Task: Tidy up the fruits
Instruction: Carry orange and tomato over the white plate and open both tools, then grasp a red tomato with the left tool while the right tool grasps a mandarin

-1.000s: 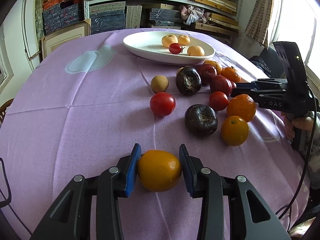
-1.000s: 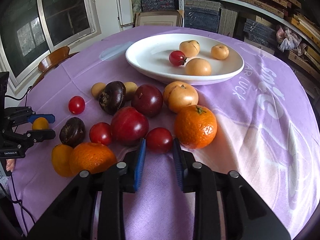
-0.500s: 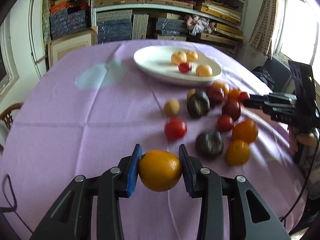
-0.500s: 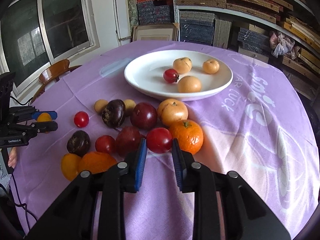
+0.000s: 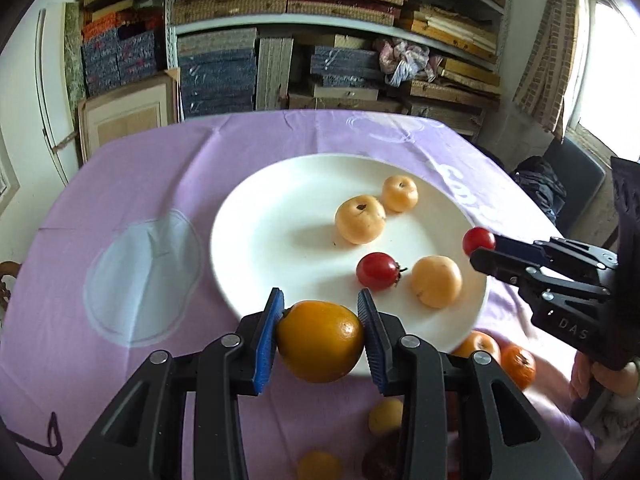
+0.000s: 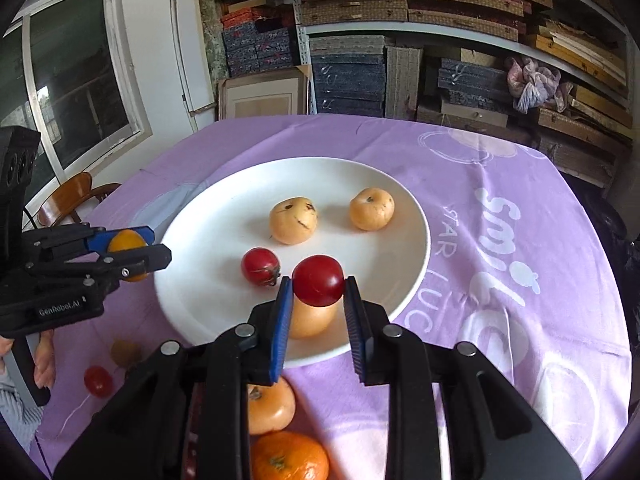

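Over the purple tablecloth (image 5: pixel 160 168) and white plate (image 5: pixel 272 232), my left gripper (image 5: pixel 320 336) clamped an orange (image 5: pixel 320 340) while my right gripper (image 6: pixel 317 308) pinched a tomato (image 6: pixel 318 280).

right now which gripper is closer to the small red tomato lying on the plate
Right. The right gripper, shut on a red fruit, hangs just beside the tomato over the plate. The left gripper, holding a yellow-orange fruit, sits at the plate's near rim.

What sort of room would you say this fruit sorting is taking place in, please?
Probably a lived-in room of a home that doubles as storage: a table under a purple tablecloth, a wooden chair by a window, and shelves packed with stacked flat boxes.
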`<state>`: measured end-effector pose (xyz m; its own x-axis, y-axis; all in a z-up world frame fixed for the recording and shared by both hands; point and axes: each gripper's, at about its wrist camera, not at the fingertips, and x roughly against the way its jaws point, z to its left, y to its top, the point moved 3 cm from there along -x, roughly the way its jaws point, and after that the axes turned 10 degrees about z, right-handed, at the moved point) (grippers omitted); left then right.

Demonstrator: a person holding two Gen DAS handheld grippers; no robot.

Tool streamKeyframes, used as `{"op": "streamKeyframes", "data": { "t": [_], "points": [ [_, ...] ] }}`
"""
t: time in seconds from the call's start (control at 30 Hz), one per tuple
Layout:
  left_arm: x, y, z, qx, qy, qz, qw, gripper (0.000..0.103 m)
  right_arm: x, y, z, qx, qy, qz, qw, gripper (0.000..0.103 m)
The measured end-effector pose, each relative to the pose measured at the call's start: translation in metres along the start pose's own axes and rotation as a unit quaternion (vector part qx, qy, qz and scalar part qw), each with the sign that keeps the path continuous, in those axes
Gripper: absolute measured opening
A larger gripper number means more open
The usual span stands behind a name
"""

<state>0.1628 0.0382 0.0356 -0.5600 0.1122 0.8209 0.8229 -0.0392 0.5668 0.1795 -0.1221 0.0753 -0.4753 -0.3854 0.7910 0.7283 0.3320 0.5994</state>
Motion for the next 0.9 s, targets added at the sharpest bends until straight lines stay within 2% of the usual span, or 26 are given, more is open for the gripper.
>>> {"op": "streamKeyframes", "data": {
  "t": [0.03, 0.07, 0.1, 0.13, 0.17, 0.27, 0.33, 0.4, 0.43, 0.5, 0.57, 0.63, 0.73, 0.9],
  "points": [
    [-0.007, 0.001, 0.001, 0.002, -0.003, 0.006, 1.0, 0.038, -0.004, 0.001, -0.001, 0.003, 0.001, 0.003, 1.0, 0.027],
    [-0.012, 0.002, 0.002, 0.007, -0.006, 0.01, 0.9999, 0.04, -0.004, 0.001, -0.003, 0.004, -0.001, -0.002, 1.0, 0.033],
    [-0.013, 0.0, 0.004, 0.011, -0.007, 0.009, 0.9999, 0.043, -0.002, 0.0, -0.004, 0.001, -0.005, -0.009, 1.0, 0.048],
    [-0.013, -0.001, 0.005, 0.014, -0.007, 0.006, 0.9999, 0.05, 0.002, -0.001, -0.006, -0.002, -0.002, -0.015, 1.0, 0.052],
    [-0.007, -0.002, 0.008, 0.017, -0.007, -0.004, 0.9998, 0.058, 0.008, -0.002, -0.007, -0.004, 0.004, -0.019, 1.0, 0.053],
    [0.014, -0.009, 0.014, 0.02, -0.005, -0.019, 0.9996, 0.059, 0.036, -0.012, -0.005, -0.004, 0.02, -0.034, 0.999, 0.053],
    [0.035, -0.022, 0.02, 0.02, -0.001, -0.029, 0.9994, 0.061, 0.058, -0.026, -0.001, 0.002, 0.029, -0.042, 0.999, 0.061],
    [0.055, -0.042, 0.024, 0.02, 0.008, -0.039, 0.999, 0.074, 0.078, -0.048, 0.004, 0.005, 0.03, -0.055, 0.998, 0.089],
    [0.065, -0.054, 0.025, 0.021, 0.015, -0.046, 0.9986, 0.08, 0.085, -0.058, 0.007, 0.006, 0.028, -0.062, 0.998, 0.094],
    [0.076, -0.079, 0.027, 0.02, 0.025, -0.051, 0.9982, 0.086, 0.092, -0.083, 0.01, 0.004, 0.034, -0.062, 0.998, 0.096],
    [0.08, -0.103, 0.024, 0.012, 0.032, -0.045, 0.9984, 0.086, 0.093, -0.106, 0.01, -0.01, 0.04, -0.068, 0.997, 0.097],
    [0.077, -0.126, 0.021, -0.004, 0.054, -0.033, 0.998, 0.086, 0.091, -0.121, 0.01, -0.019, 0.041, -0.068, 0.997, 0.098],
    [0.067, -0.143, 0.021, -0.015, 0.083, -0.024, 0.9961, 0.086, 0.088, -0.125, 0.009, -0.021, 0.042, -0.058, 0.997, 0.098],
    [0.059, -0.154, 0.018, -0.022, 0.084, -0.014, 0.9962, 0.086, 0.088, -0.125, -0.005, -0.045, 0.046, -0.061, 0.996, 0.099]
  ]
}}
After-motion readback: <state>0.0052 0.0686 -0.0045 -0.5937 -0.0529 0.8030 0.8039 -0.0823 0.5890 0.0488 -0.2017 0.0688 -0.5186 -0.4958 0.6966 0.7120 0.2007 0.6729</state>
